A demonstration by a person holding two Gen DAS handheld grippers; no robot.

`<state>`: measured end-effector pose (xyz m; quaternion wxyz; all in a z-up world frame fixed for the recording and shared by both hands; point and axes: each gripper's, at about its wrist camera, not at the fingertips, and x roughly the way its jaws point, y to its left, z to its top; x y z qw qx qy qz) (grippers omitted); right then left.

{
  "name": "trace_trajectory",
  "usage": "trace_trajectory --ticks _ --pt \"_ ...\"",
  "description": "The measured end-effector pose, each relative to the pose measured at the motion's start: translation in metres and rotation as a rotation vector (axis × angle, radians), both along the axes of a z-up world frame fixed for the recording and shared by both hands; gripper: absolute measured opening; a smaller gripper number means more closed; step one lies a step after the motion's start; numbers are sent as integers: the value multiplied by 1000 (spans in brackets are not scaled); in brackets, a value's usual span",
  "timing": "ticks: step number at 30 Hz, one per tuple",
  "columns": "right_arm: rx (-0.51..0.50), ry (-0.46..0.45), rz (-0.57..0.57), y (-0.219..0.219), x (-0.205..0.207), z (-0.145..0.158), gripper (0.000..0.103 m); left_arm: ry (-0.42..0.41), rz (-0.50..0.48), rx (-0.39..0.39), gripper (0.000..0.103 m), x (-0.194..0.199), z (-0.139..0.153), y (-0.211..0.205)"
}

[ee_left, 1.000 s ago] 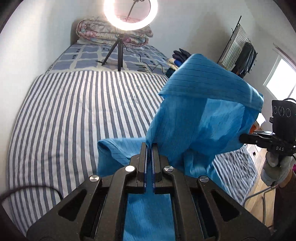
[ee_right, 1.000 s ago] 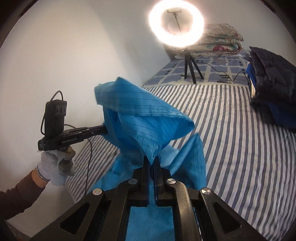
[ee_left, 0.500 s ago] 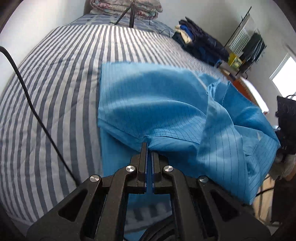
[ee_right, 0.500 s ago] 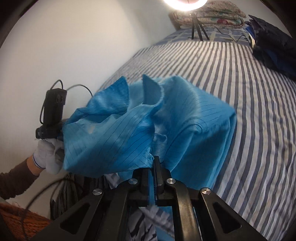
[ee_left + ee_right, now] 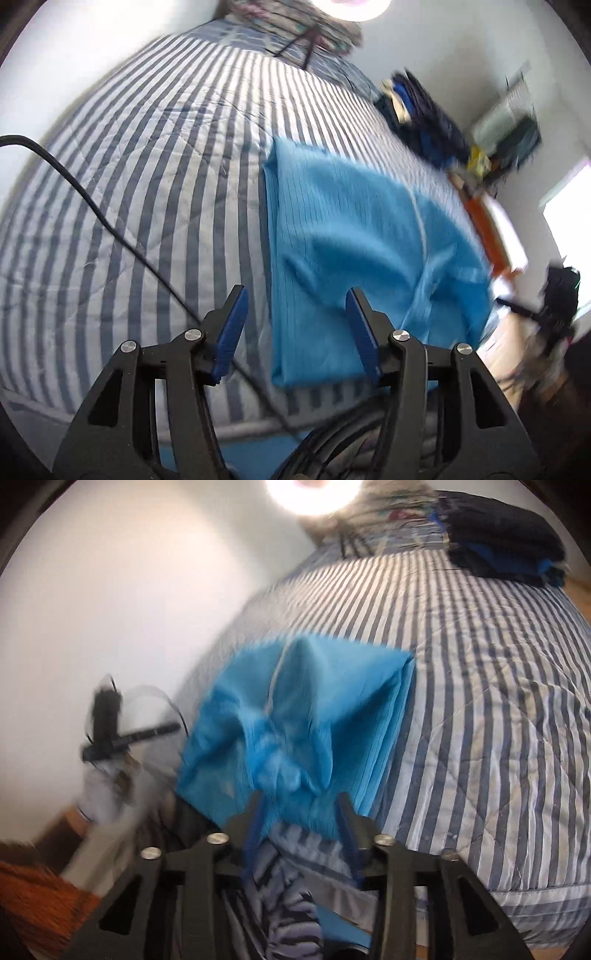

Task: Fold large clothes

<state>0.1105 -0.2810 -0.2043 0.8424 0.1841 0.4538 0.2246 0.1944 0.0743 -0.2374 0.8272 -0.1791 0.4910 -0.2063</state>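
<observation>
A large bright blue garment (image 5: pixel 354 236) lies folded over on the striped bed (image 5: pixel 147 177), near its front edge. My left gripper (image 5: pixel 293 314) is open, its blue pads just above the garment's near left corner, holding nothing. In the right wrist view the garment (image 5: pixel 314 716) lies rumpled with a ridge down its middle. My right gripper (image 5: pixel 301 812) is open at the garment's near edge, with cloth lying between the jaws but not pinched. The views are motion-blurred.
A black cable (image 5: pixel 122 236) crosses the bed by my left gripper. A stack of dark folded clothes (image 5: pixel 506 554) sits at the far side. A ring light on a tripod (image 5: pixel 314 494) and folded quilts (image 5: pixel 295 26) stand at the head.
Both grippers have laid the blue garment down on the bed and opened, letting go of it. It was held up in the air a second ago.
</observation>
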Motion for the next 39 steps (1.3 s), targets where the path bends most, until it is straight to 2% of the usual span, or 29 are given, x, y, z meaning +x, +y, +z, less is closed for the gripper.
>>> trace_trajectory --ticks 4,9,13,17,19,20,21,23,24,30,34,37,39 --pt "116 8 -88 -26 22 -2 59 104 51 -140 57 36 -14 11" --pt "177 88 -201 -43 66 -30 59 174 95 -169 57 66 -34 19" --pt "211 173 -275 -54 90 -60 59 219 76 -217 57 70 -49 22" --pt "306 218 -293 -57 105 -81 59 232 66 -252 57 68 -61 16" --pt "342 225 -289 -55 112 -88 56 222 68 -271 52 70 -64 14" --pt "358 226 -284 -52 113 -92 49 221 62 -273 36 71 -65 13" --pt "377 228 -272 -49 118 -94 31 220 53 -265 24 70 -66 12" --pt "366 231 -260 -39 131 -95 19 197 41 -219 17 76 -64 3" --pt "337 215 -257 -36 135 -93 9 186 34 -195 15 80 -62 -2" --pt "232 146 -274 -39 164 -75 2 162 49 -170 12 113 -56 -18" --pt "184 109 -313 -49 193 -59 2 148 47 -132 12 142 -50 -33" --pt "98 128 -328 -54 204 -50 11 169 50 -134 13 149 -45 -36" --pt "85 116 -337 -63 201 -40 35 158 53 -148 13 144 -40 -29"
